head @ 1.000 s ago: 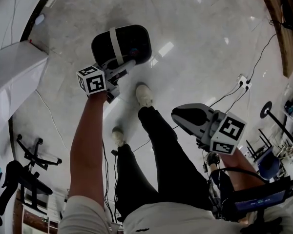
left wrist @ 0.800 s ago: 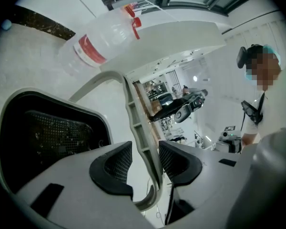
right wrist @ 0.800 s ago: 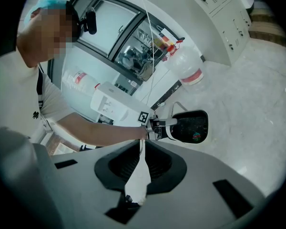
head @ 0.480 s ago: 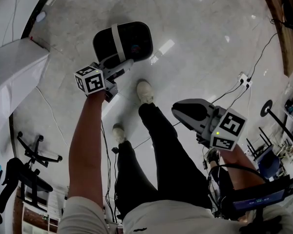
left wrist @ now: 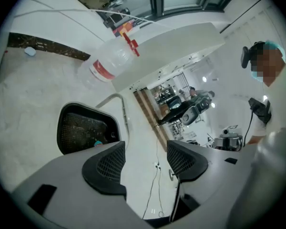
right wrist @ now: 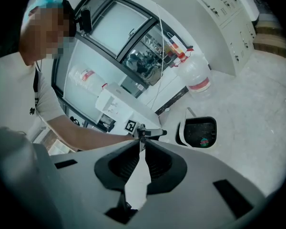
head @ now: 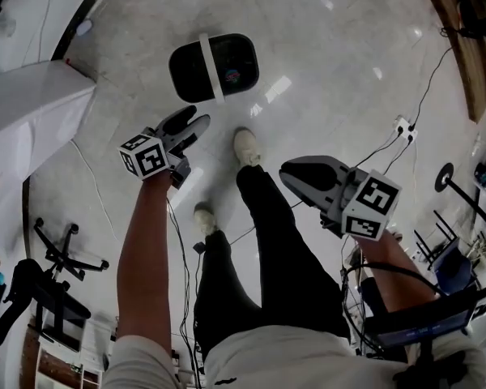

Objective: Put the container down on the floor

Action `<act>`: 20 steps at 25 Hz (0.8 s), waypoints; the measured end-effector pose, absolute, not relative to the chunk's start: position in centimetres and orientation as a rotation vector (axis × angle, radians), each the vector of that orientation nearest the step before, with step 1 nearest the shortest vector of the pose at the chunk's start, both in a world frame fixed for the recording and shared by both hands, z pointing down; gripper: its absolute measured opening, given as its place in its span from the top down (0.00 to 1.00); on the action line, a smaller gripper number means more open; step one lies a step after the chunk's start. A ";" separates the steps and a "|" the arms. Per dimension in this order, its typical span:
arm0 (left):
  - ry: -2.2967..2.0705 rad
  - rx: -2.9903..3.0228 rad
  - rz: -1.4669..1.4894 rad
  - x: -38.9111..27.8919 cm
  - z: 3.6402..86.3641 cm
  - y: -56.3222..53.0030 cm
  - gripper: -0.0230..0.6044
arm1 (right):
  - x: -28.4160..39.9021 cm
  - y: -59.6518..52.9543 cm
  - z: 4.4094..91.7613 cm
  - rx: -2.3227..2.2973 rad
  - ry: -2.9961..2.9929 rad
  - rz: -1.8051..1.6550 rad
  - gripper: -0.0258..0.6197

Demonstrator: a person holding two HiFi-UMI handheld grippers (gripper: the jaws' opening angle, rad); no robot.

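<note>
The container (head: 215,67), a black mesh basket with a white handle across its top, stands on the pale floor by itself. My left gripper (head: 190,122) hangs just short of it, apart from it. Its jaws are opening wide and nothing is between them. In the left gripper view the container (left wrist: 83,128) lies beyond the left pad and the left gripper (left wrist: 145,156) frames only bare floor. My right gripper (head: 290,171) hovers over the person's leg, shut and empty. The right gripper view shows the right gripper (right wrist: 142,149) with its tips together, and the container (right wrist: 200,131) far off.
A large water jug (left wrist: 107,63) lies by a white counter (head: 24,128) at the left. The person's shoes (head: 247,146) stand just right of the left gripper. A power strip with cables (head: 402,132) lies at the right, and a chair base (head: 57,258) at the lower left.
My left gripper has let go of the container's handle, opened, and drawn back toward the person. The container stays on the floor. The right gripper has barely moved.
</note>
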State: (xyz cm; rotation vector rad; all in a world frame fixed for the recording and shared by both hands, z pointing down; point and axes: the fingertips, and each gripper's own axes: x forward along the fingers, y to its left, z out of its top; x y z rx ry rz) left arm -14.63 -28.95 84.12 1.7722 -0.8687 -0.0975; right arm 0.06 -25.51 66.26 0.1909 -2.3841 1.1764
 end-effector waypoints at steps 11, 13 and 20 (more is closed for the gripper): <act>-0.785 1.881 -0.167 -13.7 63.9 -15.9 0.79 | -2.4 -18.5 55.2 0.257 -2.535 1.127 0.93; -0.762 1.916 -0.154 -13.0 59.6 -13.4 0.92 | -2.5 -16.5 52.8 0.249 -2.556 1.115 0.93; -0.663 2.059 -0.060 -10.2 46.2 -4.9 0.95 | -2.8 -9.7 43.8 0.248 -2.649 1.084 0.93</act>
